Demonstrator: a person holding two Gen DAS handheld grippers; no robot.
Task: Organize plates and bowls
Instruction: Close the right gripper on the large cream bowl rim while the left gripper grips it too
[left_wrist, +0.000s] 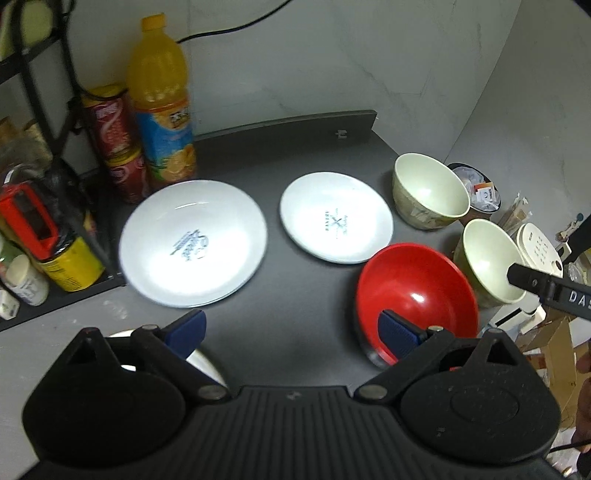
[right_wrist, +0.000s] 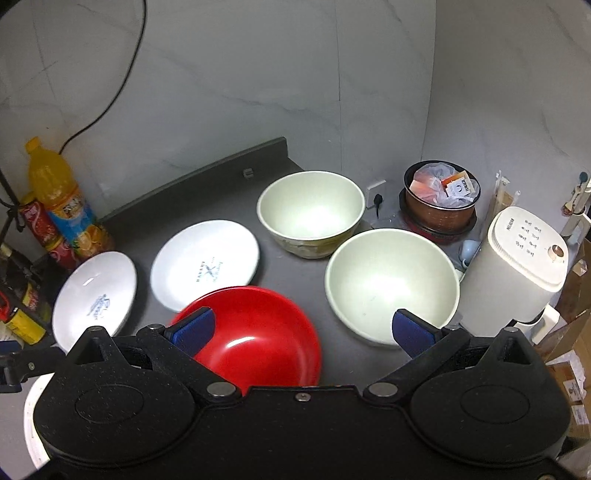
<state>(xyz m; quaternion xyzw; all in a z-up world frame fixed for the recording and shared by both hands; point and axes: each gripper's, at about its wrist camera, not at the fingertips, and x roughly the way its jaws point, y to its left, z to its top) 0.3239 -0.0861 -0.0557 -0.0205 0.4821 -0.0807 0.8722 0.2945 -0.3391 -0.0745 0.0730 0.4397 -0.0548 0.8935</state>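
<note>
Both tongs, left (left_wrist: 291, 332) and right (right_wrist: 301, 328), hovered wide and empty above the dark surface (left_wrist: 295, 155), likely choosing a first piece. The red bowl (right_wrist: 255, 332) lay nearest its front edge, two white plates (left_wrist: 194, 242) (left_wrist: 336, 218) toward the left, two cream bowls (right_wrist: 310, 212) (right_wrist: 391, 282) at the right edge, unstacked. Bottles lined the marble-walled left corner.

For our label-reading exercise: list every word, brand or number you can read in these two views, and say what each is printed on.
"BAKERY": smaller white plate, above a crossed emblem.
"DAS": black bar of the right gripper, cut off at the frame edge.
Blue script on the larger white plate: blurred, unreadable.
Orange juice bottle label and red cans: blurred.
White appliance button markings and brand: too small.
Packets in the brown pot: too small.
</note>
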